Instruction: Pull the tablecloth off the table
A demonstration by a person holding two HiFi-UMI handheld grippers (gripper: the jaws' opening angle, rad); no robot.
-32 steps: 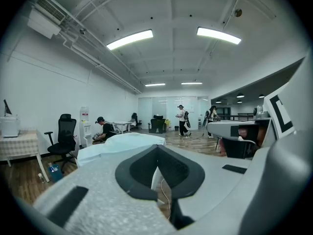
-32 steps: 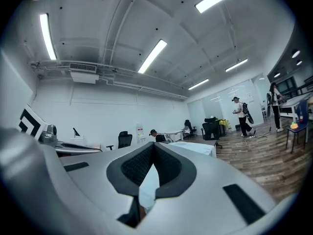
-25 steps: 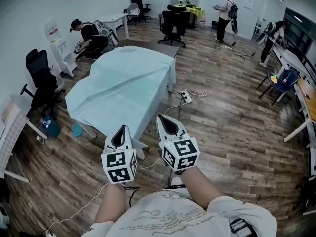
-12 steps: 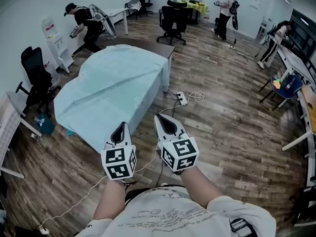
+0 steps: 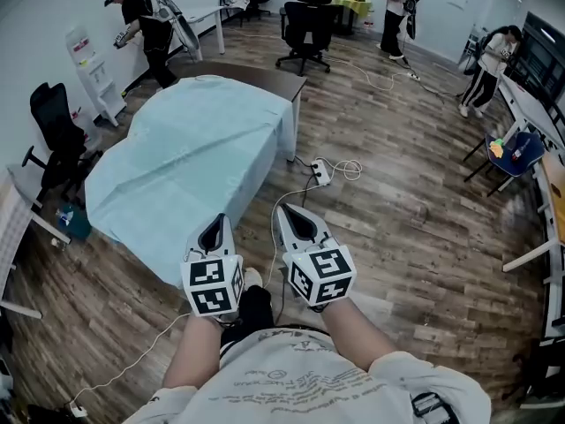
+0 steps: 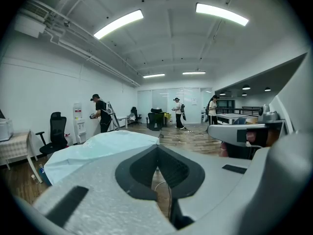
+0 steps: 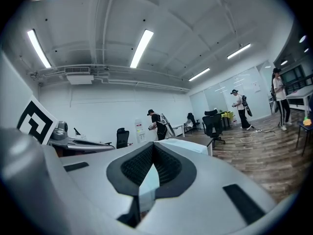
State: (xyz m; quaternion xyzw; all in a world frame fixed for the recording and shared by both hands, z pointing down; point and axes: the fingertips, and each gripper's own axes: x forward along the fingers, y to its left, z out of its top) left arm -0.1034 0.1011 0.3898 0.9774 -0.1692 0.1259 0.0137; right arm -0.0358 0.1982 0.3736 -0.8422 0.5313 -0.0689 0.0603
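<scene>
Facing the tablecloth (image 5: 190, 157), left gripper (image 5: 219, 227) and right gripper (image 5: 285, 210) sit pressed together.

Pale, grey-printed, short-sleeved T-shirt (image 5: 305, 385)

- Looking into a large open-plan office or lab room
- Finding black swivel chairs (image 5: 305, 26) dotted about, another chair (image 5: 53, 122) sitting by the left wall
- Seeing white desks (image 5: 523, 104) lining the right wall and a long table (image 5: 265, 74) standing mid-room under a pale blue tablecloth (image 5: 185, 157)
- Noting wood-plank flooring (image 5: 424, 219), with a power strip (image 5: 320, 175) and cables lying across it
- Spotting strip lights (image 6: 120, 23) glowing on a bare white ceiling, glass partitions (image 6: 193, 99) closing off the far end
- Catching several people (image 5: 141, 25) standing about, working with handheld gear
</scene>
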